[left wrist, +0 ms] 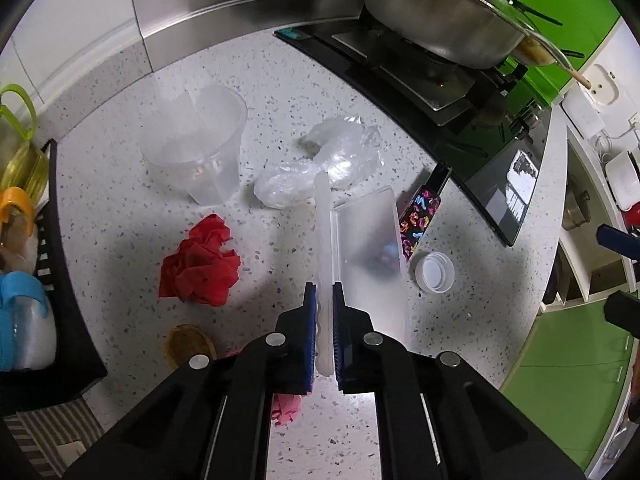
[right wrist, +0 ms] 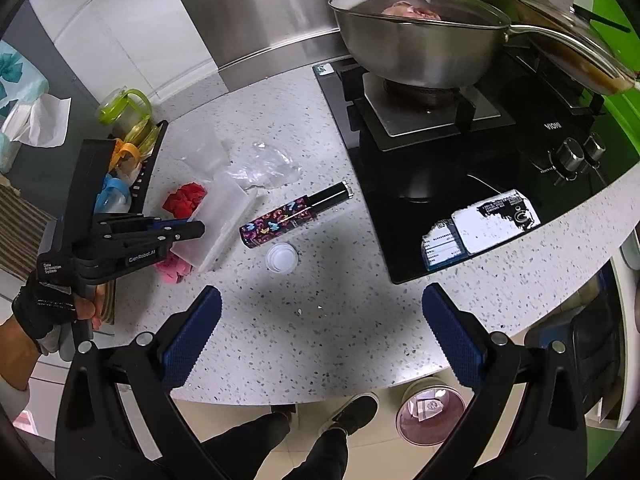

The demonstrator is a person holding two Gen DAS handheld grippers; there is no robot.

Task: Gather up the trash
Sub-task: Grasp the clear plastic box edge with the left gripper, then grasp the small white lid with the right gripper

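Near the counter's front edge, left gripper pinches the plastic box's lid; right gripper gapes wide

On the tabletop: one clear cup, one plastic bag, one red wad, one pink wad, one box, one tube, one cap.

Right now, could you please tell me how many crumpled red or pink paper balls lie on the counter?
2: a crumpled red paper ball left of the clear plastic box, and a crumpled pink paper ball beneath the left gripper. Others may be hidden.
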